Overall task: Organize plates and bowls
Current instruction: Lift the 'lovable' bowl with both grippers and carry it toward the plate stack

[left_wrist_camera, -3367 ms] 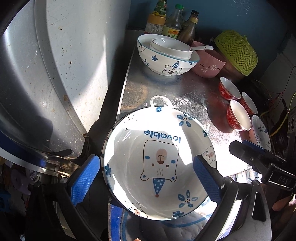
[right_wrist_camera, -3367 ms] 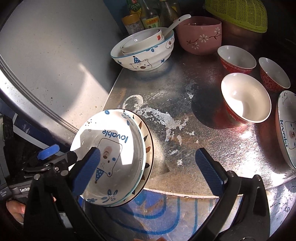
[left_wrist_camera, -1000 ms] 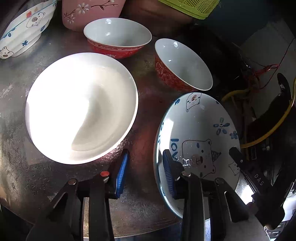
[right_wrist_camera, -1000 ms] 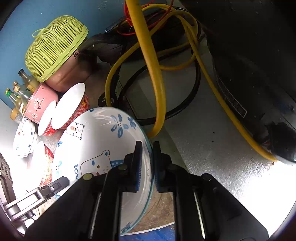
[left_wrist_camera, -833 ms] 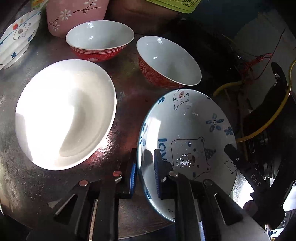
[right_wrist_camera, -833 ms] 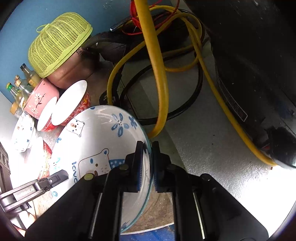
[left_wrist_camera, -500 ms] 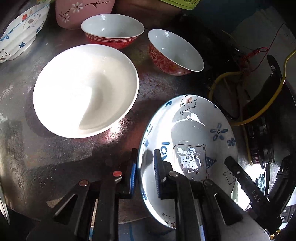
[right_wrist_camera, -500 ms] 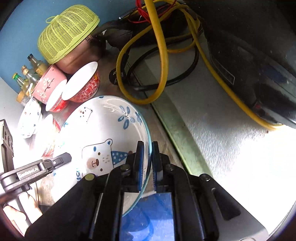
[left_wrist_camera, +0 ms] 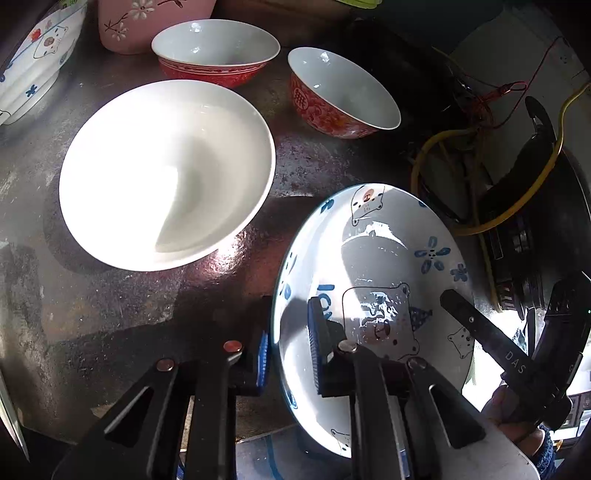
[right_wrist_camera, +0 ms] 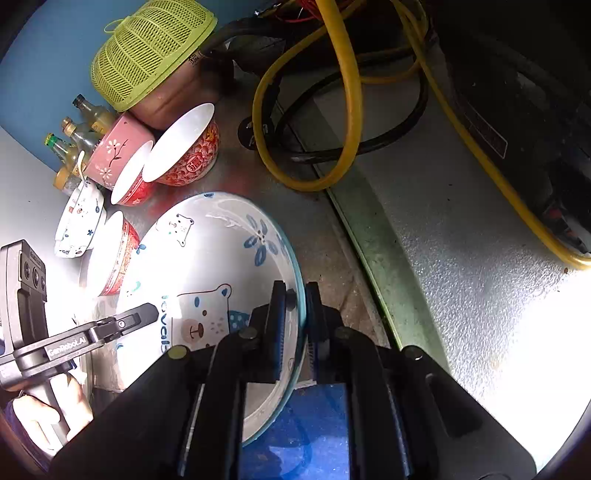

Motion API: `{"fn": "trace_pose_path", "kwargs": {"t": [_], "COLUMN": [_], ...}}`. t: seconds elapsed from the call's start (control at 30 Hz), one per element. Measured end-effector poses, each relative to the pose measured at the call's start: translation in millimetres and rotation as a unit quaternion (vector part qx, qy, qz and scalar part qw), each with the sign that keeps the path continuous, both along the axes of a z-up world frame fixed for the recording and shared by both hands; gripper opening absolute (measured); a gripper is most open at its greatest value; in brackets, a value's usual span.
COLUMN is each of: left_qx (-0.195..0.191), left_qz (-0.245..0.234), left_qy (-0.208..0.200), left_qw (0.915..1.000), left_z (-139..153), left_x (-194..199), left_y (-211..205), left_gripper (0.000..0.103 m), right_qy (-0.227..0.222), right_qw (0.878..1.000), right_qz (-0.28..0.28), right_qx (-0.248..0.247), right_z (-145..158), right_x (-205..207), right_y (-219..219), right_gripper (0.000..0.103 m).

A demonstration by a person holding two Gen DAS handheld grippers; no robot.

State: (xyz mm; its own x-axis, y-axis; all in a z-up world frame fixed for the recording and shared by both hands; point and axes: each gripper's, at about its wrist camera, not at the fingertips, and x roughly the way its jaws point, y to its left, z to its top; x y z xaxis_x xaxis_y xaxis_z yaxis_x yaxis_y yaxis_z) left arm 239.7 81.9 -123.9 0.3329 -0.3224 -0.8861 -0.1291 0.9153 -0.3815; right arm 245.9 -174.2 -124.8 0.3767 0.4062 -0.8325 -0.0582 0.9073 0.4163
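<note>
A white plate with a blue bear and flowers hangs tilted over the front right edge of the metal counter. My left gripper is shut on the plate's left rim, one pad under it and one inside. In the right wrist view my right gripper is shut on the opposite rim of the same plate. A large bowl, white inside and red outside, stands to the left of the plate. Two smaller red bowls stand behind it.
A pink flowered bowl and a bear-pattern bowl stand at the back left. Bottles and a green basket line the blue wall. Yellow and black cables lie right of the counter beside a dark appliance.
My left jaws have closed from a loose gap onto the plate's left rim. The plate has tipped up and come toward the counter's front edge. The right grip on the far rim is unchanged.
</note>
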Motion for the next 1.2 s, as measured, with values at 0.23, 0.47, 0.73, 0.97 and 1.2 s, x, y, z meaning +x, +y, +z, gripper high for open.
{"fn": "trace_pose_path", "kwargs": {"t": [0.23, 0.47, 0.73, 0.97, 1.2], "left_qx": [0.007, 0.007, 0.009, 0.014, 0.023], "left_qz": [-0.013, -0.016, -0.004, 0.025, 0.063], "left_qy": [-0.017, -0.031, -0.05, -0.062, -0.067], "left_qw": [0.9998, 0.9994, 0.9987, 0.9977, 0.9955], "left_z": [19.6, 34.4, 52.0, 62.5, 68.8], "left_x": [-15.8, -36.1, -62.3, -86.2, -112.3], "left_y": [3.0, 10.6, 37.2, 72.6, 114.3], "left_gripper": [0.016, 0.016, 0.016, 0.016, 0.016], "right_qy": [-0.016, -0.029, -0.047, -0.061, -0.067], "right_qw": [1.0, 0.999, 0.998, 0.996, 0.992], "right_qz": [0.009, 0.017, 0.037, 0.066, 0.102], "right_qx": [-0.015, -0.016, -0.019, -0.019, -0.018], "right_z": [16.6, 35.7, 57.3, 70.9, 76.2], "right_x": [-12.2, -28.4, -45.1, -52.7, -64.5], "right_y": [8.5, 18.9, 42.1, 76.0, 118.2], "right_gripper": [0.01, 0.01, 0.01, 0.01, 0.01]}}
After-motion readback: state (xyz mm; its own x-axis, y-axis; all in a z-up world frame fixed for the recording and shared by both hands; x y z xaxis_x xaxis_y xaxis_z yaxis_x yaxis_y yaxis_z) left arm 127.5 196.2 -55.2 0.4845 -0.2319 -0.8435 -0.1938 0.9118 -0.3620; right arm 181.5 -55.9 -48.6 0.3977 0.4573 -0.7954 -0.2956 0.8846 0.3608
